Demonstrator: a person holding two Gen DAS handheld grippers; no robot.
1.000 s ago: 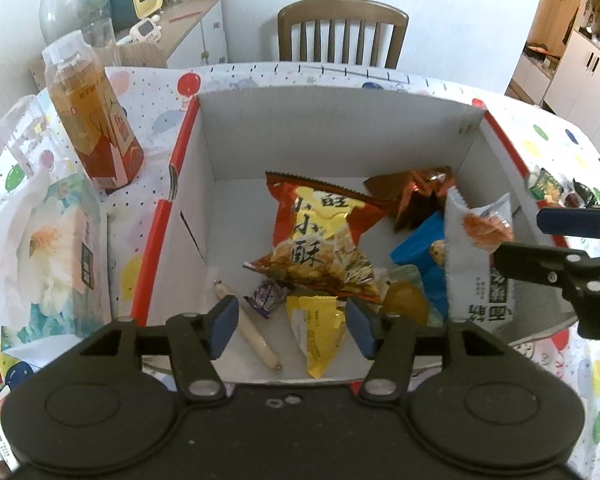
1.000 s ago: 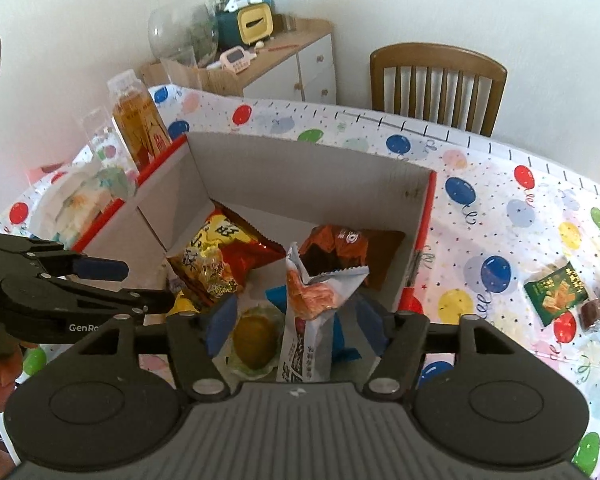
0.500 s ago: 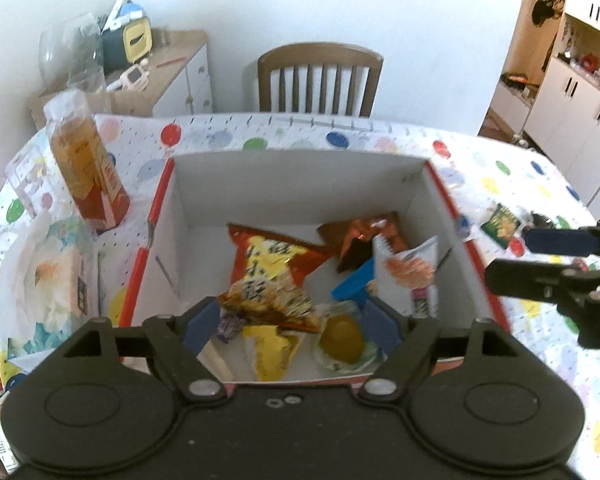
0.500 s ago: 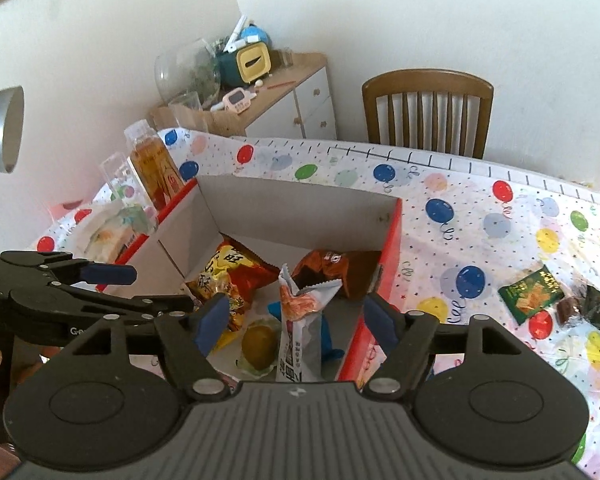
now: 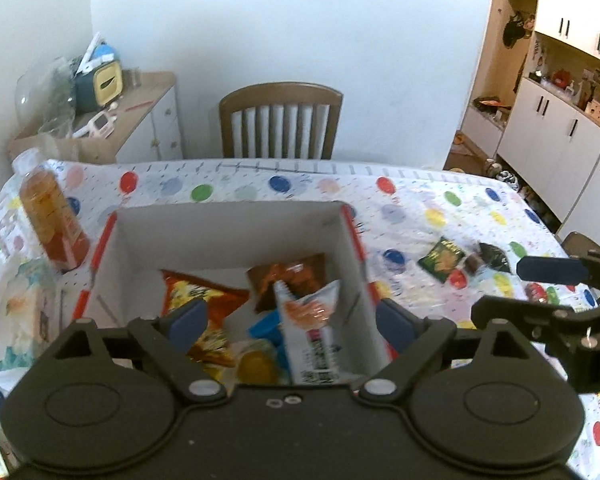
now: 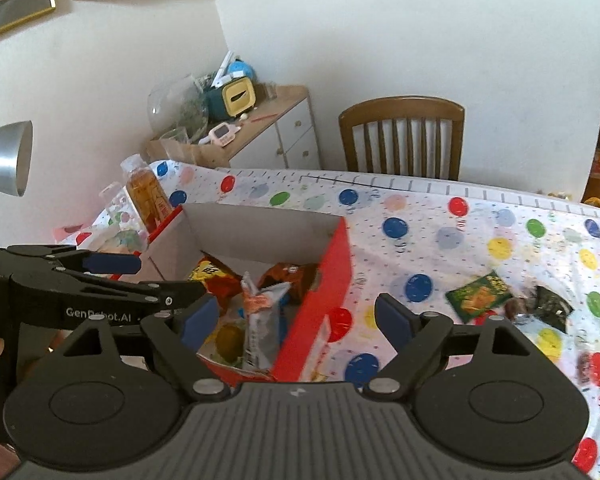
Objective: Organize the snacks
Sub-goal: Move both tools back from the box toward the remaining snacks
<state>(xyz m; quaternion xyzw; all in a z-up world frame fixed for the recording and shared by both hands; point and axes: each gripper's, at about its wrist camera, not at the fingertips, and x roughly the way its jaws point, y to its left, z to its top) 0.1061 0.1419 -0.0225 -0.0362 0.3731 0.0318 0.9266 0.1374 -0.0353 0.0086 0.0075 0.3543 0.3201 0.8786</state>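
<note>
A cardboard box [image 5: 228, 210], red outside [image 6: 320, 300], holds an orange chip bag [image 5: 196, 292], a brown packet [image 5: 288, 276], an upright white packet [image 5: 312, 332], a blue packet and a yellow jelly cup [image 5: 256, 364]. My left gripper [image 5: 291, 327] hangs open above the box's near edge with nothing between its fingers. My right gripper [image 6: 296, 320] is open over the box's right wall, also empty; it shows in the left wrist view [image 5: 496, 290]. Loose on the tablecloth to the right lie a green packet [image 6: 478, 296], a brown candy [image 6: 516, 306] and a dark wrapper [image 6: 550, 304].
A tea bottle [image 5: 52, 220] and a tissue pack [image 5: 20, 312] stand left of the box. A wooden chair [image 5: 280, 124] and a cluttered cabinet [image 5: 140, 120] are behind the table. A lamp shade [image 6: 8, 160] is at the left. More small candies [image 6: 592, 364] lie at the right.
Both grippers have lifted up and back from the box, and their jaws have spread wider. The right gripper has shifted right, bringing the loose snacks on the cloth into closer view.
</note>
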